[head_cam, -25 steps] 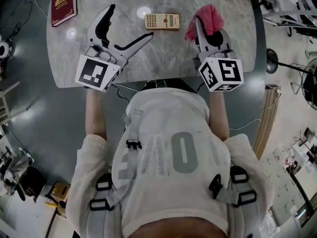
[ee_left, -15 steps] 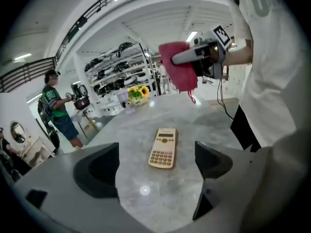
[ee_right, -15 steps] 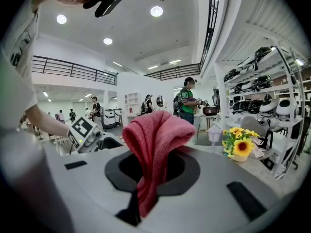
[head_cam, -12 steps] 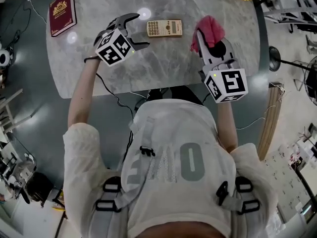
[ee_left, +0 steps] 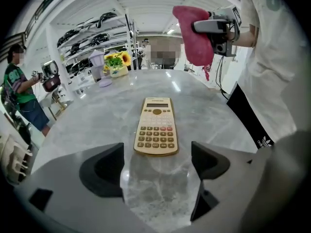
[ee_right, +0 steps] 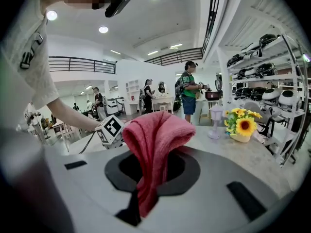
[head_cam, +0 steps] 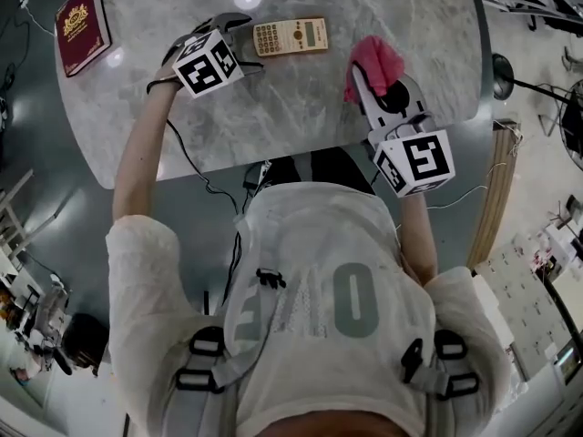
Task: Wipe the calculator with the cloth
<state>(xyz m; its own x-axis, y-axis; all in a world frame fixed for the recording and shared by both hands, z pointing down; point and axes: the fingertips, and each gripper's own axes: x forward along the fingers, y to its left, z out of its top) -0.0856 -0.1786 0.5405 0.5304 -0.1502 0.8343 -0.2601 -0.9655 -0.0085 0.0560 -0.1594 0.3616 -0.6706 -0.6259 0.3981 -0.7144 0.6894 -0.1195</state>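
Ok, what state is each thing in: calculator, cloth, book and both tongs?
calculator: flat on the table, keys up, untouched.
cloth: bunched, clamped in the right tongs.
book: closed, lying flat.
left tongs: open, closing, nothing between them.
right tongs: shut on cloth.

The left gripper (head_cam: 244,42) has swung down beside the calculator (head_cam: 291,36), its fingers (ee_left: 103,170) closing over bare tabletop (ee_left: 158,191).

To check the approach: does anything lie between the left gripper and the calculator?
No: the left gripper view shows only bare table between left gripper and calculator. Its jaws are closing, with nothing between them.
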